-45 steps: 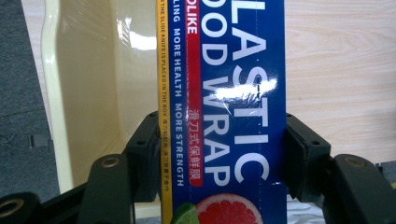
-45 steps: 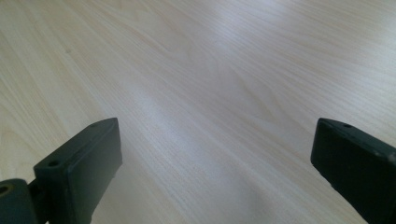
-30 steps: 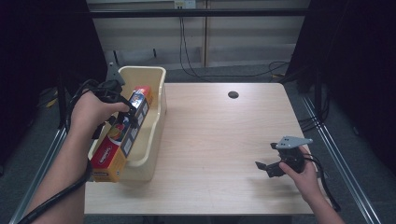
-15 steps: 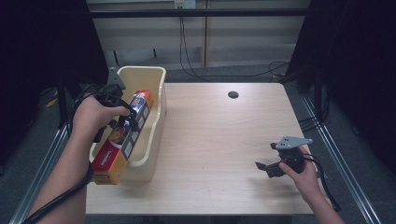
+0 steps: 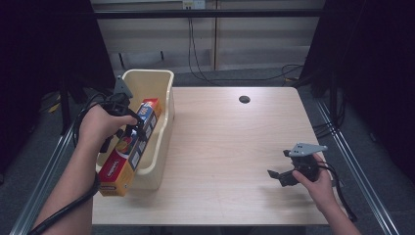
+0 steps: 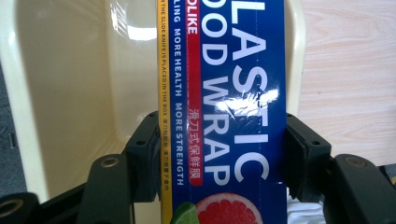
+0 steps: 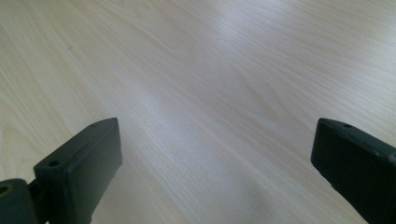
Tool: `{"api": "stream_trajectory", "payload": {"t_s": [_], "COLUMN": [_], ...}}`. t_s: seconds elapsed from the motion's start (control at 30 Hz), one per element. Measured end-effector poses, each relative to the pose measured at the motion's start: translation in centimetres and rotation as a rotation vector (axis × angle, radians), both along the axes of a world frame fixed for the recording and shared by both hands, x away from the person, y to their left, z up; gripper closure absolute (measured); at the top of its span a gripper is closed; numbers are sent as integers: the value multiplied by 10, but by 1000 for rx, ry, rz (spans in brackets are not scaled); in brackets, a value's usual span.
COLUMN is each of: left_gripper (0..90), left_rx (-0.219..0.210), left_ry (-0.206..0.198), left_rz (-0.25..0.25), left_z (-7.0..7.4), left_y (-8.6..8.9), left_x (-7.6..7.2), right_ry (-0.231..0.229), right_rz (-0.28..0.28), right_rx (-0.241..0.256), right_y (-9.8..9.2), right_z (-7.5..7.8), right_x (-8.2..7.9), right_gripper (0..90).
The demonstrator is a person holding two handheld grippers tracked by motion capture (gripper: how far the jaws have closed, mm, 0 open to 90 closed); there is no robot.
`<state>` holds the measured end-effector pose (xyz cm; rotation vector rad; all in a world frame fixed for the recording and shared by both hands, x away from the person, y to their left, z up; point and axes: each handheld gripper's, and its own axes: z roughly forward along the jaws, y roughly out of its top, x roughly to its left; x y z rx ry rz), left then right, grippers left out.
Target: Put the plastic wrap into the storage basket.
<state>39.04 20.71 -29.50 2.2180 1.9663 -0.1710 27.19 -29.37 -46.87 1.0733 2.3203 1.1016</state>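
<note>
A long blue, red and yellow plastic wrap box (image 5: 128,149) lies lengthwise over the cream plastic bin (image 5: 157,138) at the table's left edge, its near end sticking out past the bin's front. My left gripper (image 5: 128,123) is shut on the box's middle; in the left gripper view both jaws press its sides (image 6: 229,130) above the bin's inside (image 6: 79,84). My right gripper (image 5: 283,175) rests low over the wooden table (image 5: 230,147) at the front right, open, with bare wood (image 7: 210,116) between its jaws.
A dark round hole (image 5: 244,99) sits in the tabletop near the far edge. Cables hang behind the table and a metal rail (image 5: 362,171) runs along the right side. The left gripper's cable (image 5: 63,208) trails under the forearm.
The left hand has lifted and shifted the box slightly, drawing it toward the near side over the bin. The right gripper has stayed in place.
</note>
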Motion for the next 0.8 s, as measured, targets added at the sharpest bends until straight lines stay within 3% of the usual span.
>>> {"api": "stream_trajectory", "payload": {"t_s": [0.8], "left_gripper": [404], "left_rx": [-1], "left_ry": [24], "left_rz": [10], "left_z": [-15], "left_y": [-2], "left_x": [3], "right_ry": [4], "right_rz": [8], "right_rx": [0], "right_y": [1], "right_z": [-1], "right_x": [0], "right_gripper": [17]}}
